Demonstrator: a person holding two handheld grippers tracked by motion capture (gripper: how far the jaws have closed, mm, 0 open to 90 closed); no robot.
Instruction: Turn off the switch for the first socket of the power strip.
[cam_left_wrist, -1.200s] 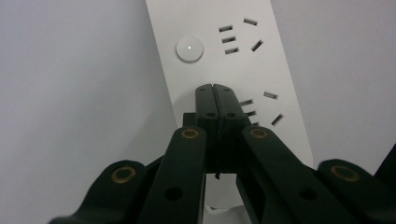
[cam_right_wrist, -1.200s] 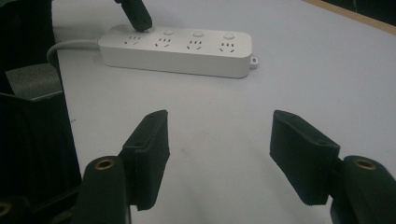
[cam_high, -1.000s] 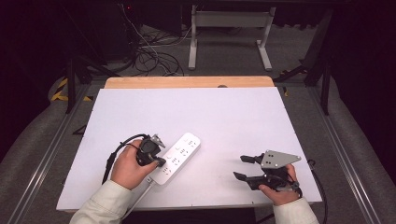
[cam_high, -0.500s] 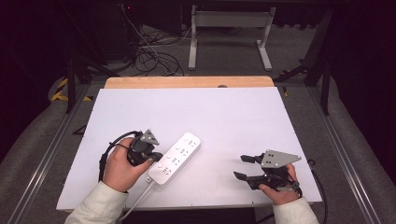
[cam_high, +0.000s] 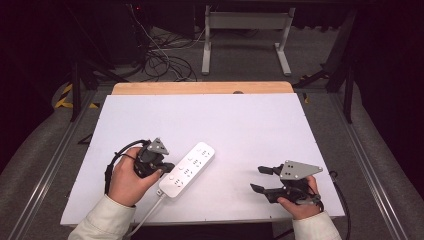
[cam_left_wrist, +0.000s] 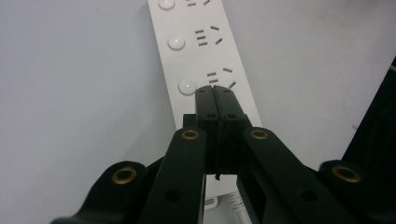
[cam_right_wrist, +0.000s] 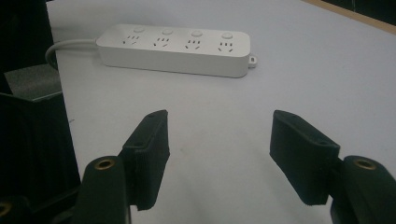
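Note:
A white power strip (cam_high: 189, 169) with several sockets and round buttons lies slanted on the white tabletop (cam_high: 250, 125); its cord (cam_high: 150, 212) runs off the front edge. My left gripper (cam_high: 167, 167) is at the strip's cord end, jaws shut with nothing between them. In the left gripper view the closed tips (cam_left_wrist: 215, 93) hang over the power strip (cam_left_wrist: 201, 51), beside a round button (cam_left_wrist: 187, 87). My right gripper (cam_high: 257, 179) rests open at the front right, apart from the strip. In the right gripper view its jaws (cam_right_wrist: 219, 121) point at the power strip (cam_right_wrist: 175, 49), nothing between them.
A wooden strip (cam_high: 200, 88) borders the table's far edge. Beyond it, loose cables (cam_high: 165, 55) lie on the floor beside a metal stand (cam_high: 245, 30). Bare white surface spreads across the table's middle and back.
My left gripper has lifted and drawn back slightly to the left from the power strip, still shut. The right gripper and the strip have stayed put.

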